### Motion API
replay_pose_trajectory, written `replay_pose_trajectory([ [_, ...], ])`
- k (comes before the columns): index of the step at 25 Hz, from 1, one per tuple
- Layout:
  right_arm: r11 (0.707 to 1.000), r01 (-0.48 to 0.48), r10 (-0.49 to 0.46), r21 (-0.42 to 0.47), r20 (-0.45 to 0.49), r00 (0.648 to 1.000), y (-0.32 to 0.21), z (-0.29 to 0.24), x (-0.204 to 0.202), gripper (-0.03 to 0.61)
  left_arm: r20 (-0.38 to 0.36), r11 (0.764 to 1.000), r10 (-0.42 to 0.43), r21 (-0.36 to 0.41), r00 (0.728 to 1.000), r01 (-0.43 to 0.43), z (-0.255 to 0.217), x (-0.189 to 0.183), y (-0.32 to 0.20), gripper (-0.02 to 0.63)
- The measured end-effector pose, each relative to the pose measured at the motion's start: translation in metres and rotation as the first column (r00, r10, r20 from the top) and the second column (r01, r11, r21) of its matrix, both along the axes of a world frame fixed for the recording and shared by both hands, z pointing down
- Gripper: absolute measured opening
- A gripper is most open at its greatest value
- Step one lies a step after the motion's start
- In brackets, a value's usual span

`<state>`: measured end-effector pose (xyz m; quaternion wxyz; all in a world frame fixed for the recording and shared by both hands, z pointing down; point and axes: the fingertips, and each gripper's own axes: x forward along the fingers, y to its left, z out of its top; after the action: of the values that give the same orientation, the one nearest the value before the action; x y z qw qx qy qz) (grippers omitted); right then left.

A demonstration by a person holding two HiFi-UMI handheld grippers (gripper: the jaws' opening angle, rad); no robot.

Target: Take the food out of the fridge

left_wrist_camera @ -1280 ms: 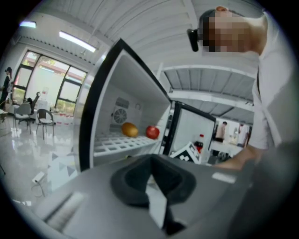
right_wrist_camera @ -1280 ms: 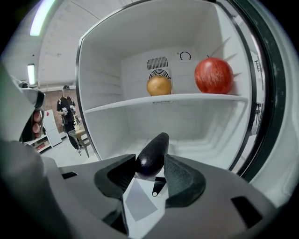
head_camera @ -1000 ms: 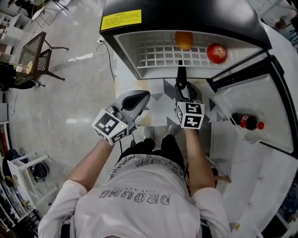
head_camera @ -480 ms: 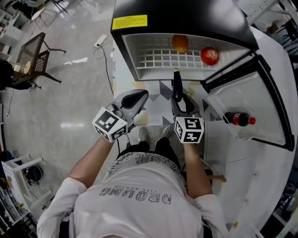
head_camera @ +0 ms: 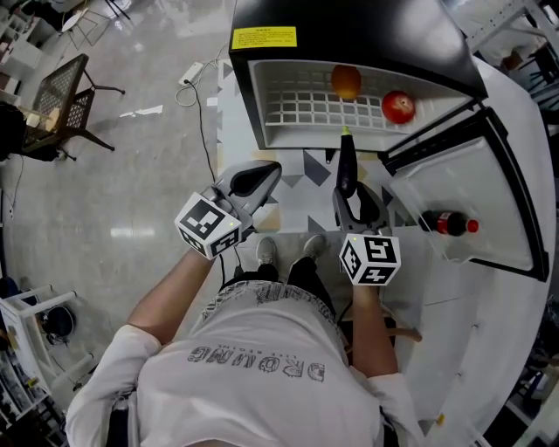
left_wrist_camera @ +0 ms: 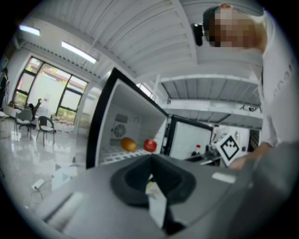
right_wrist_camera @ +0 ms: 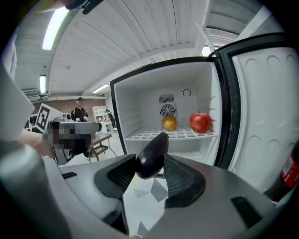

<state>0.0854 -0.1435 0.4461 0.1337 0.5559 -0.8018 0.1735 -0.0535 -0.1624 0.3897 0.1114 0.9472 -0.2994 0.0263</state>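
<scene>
**Eggplant gripped clear of the fridge, two fruits left on the shelf**

Head view: my right tool (head_camera: 348, 185) is clamped on the eggplant (head_camera: 347, 160). It holds the fat end, so the green tip points at the open fridge (head_camera: 349, 26). The eggplant hangs in front of the fridge rather than inside it. My left tool (head_camera: 266, 175) waits beside it, carrying nothing. On the white wire shelf (head_camera: 297, 105) sit an orange (head_camera: 347, 81) and an apple (head_camera: 398, 106), apart from each other. A red-capped bottle (head_camera: 447, 223) lies in the door (head_camera: 476, 166) pocket.

Left gripper view: the jaws are pressed together with nothing between them, so this tool is free, I judge, for the next fruit.

Right gripper view: both pads bear on the eggplant's sides, so the jaws stand fairly wide. The orange and apple show beyond, deep on the shelf.
</scene>
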Motion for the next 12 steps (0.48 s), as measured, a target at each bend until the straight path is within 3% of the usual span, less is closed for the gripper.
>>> replay_pose_trajectory([
  [12, 0.998, -0.032, 0.032, 0.047, 0.013, 0.999, 0.007, -0.027, 0.005, 0.181, -0.012, 0.999, 0.014, 0.034, 1.000, -0.014, -0.017, -0.002, 0.002, 0.006],
])
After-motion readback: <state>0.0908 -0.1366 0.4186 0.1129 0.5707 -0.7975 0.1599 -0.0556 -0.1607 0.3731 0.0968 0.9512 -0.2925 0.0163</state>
